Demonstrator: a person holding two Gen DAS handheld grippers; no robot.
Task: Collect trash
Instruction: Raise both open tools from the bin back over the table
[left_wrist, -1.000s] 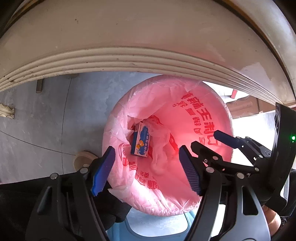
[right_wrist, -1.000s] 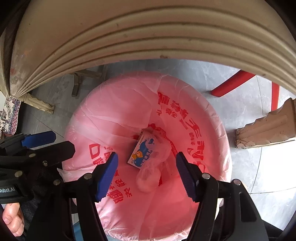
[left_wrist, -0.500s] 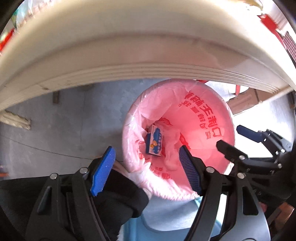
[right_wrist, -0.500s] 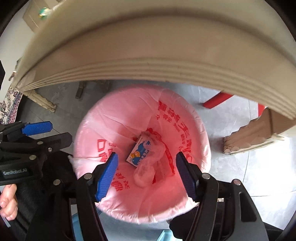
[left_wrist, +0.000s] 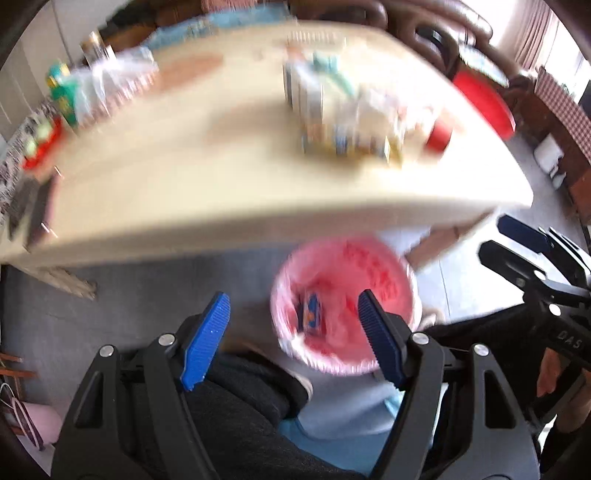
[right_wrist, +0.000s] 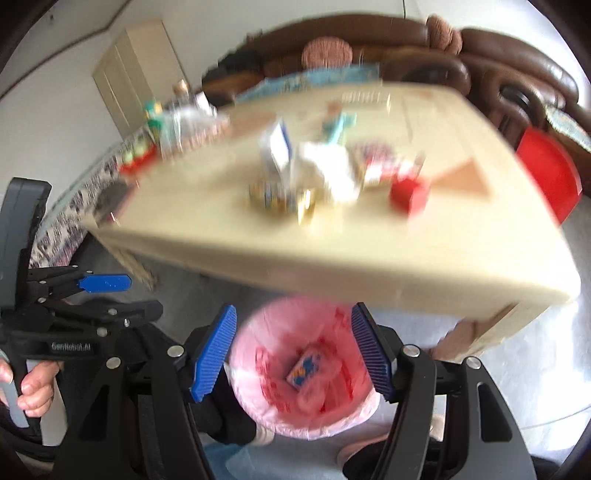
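Note:
Both views are motion-blurred. A bin lined with a pink bag (left_wrist: 369, 266) (right_wrist: 258, 332) stands on the floor below the table edge, with a small blue carton (left_wrist: 313, 314) (right_wrist: 306, 369) and crumpled plastic inside. My left gripper (left_wrist: 293, 339) is open and empty, high above the bin. My right gripper (right_wrist: 293, 350) is open and empty above the bin too. Trash lies on the cream table (left_wrist: 221, 177) (right_wrist: 406, 251): cartons (left_wrist: 310, 96), white wrappers (right_wrist: 328, 166), small gold-blue packs (right_wrist: 280, 199) and a red box (right_wrist: 408, 195).
A bottle and bags (left_wrist: 92, 85) stand at the table's far left. A red chair (left_wrist: 484, 99) (right_wrist: 550, 166) stands to the right, a brown sofa (right_wrist: 480, 59) behind. The other gripper shows at the side of each view (left_wrist: 535, 266) (right_wrist: 74, 306). My legs are below.
Both grippers have risen from just over the bin to above table height, so the tabletop and its trash have come into view. Both stayed open and empty.

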